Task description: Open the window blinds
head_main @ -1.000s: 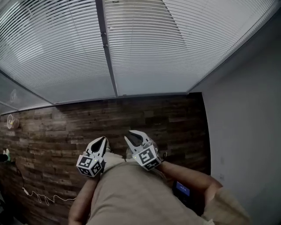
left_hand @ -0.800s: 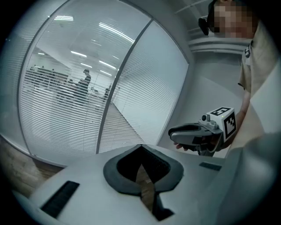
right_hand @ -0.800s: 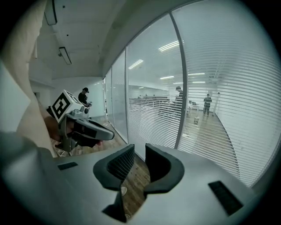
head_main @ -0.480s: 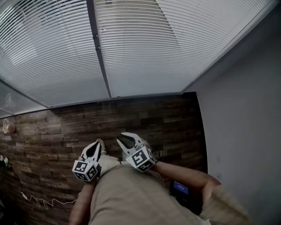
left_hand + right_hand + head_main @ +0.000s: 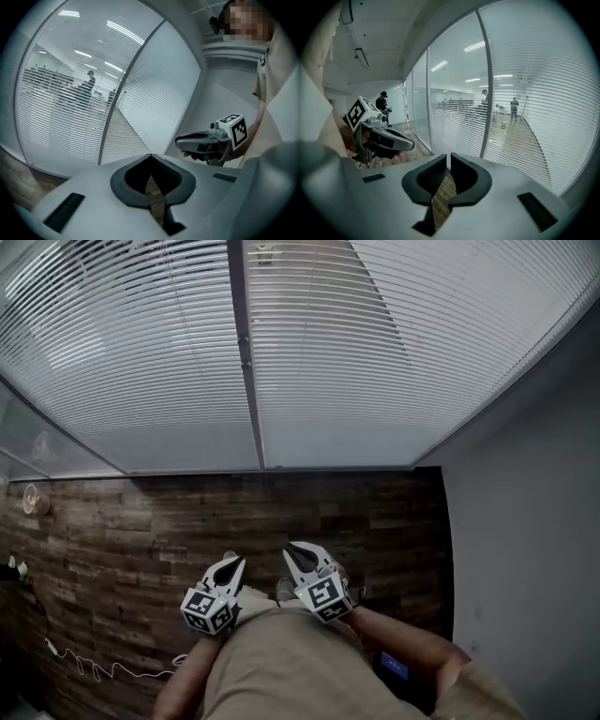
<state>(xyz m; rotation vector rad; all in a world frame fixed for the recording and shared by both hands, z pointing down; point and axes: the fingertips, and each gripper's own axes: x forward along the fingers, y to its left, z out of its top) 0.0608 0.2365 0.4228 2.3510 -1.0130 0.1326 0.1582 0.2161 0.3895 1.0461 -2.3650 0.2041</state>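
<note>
— Where did the blinds lie from your claws?

— Ahead of both and above them, well apart. I held the pair low and close to my body, over the wooden floor. The blinds hung down over both glass panes. Their slats ran crosswise to the way my claws pointed, and the upright mullion rose between the panes, roughly ahead of the gap between my claws.

— Which claw was nearer?

— Hardly either. My right claw sat a shade further forward, facing the right pane, and my left claw faced the left one.

— And their jaws?

— The left tips met, with nothing in them. The right jaws had just been closing and stood a thin slit apart, empty too.

— Were the slats turned?

— From the claws' own views I could see a room and people between them, so some light passed. That would fit slats already tilted or slats yet to be tilted further. I could make out no wand or cord.
</note>
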